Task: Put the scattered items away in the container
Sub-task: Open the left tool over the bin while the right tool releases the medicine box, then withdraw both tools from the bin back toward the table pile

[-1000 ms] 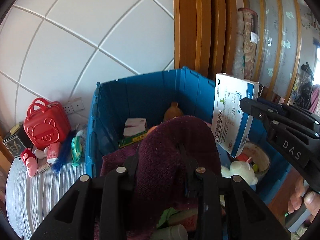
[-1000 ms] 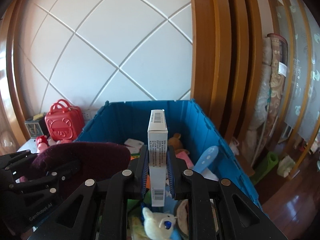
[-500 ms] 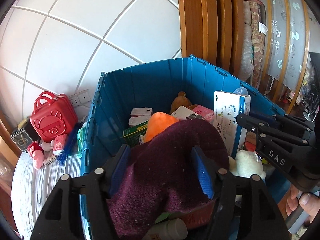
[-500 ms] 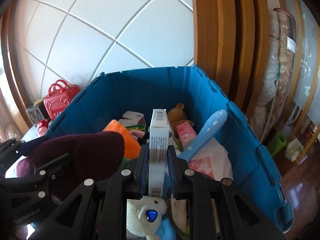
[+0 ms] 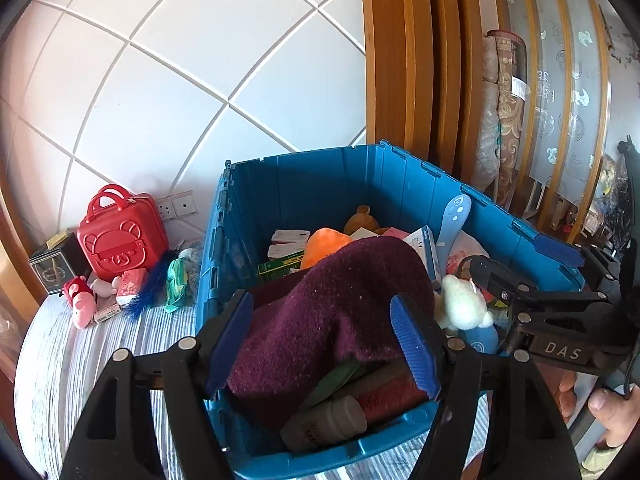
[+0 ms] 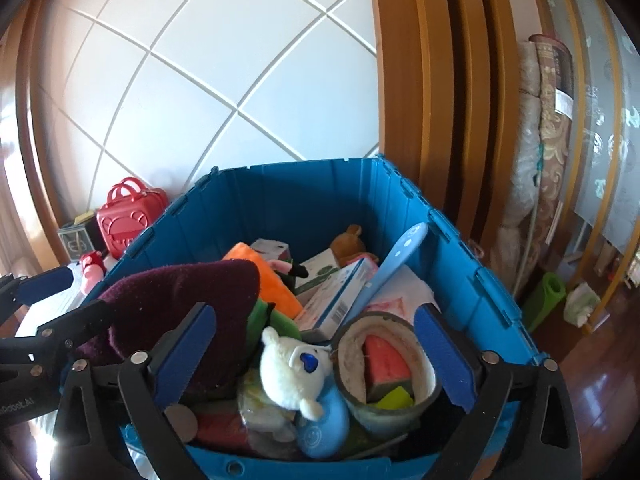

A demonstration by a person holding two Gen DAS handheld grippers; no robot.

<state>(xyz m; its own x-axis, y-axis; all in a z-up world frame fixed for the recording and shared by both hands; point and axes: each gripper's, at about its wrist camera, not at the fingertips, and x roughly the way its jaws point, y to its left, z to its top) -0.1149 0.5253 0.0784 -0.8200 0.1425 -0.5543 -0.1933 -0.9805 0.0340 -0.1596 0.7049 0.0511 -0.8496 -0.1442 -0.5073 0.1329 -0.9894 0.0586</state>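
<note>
left gripper point(image 5: 322, 344) with jaws just spread, maroon cloth point(image 5: 336, 312) lying loose between them inside the blue crate point(image 5: 404, 184), right gripper point(image 6: 316, 356) just opened wide, white medicine box point(image 6: 334, 300) dropped among the crate's contents

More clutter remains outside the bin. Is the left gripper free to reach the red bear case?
Probably yes: left gripper is open, pads off the maroon cloth; the red bear case stands unobstructed beside the blue bin.

Fuzzy maroon cloth point(image 5: 336, 304) in smooth plastic crate point(image 5: 320, 184)
</note>
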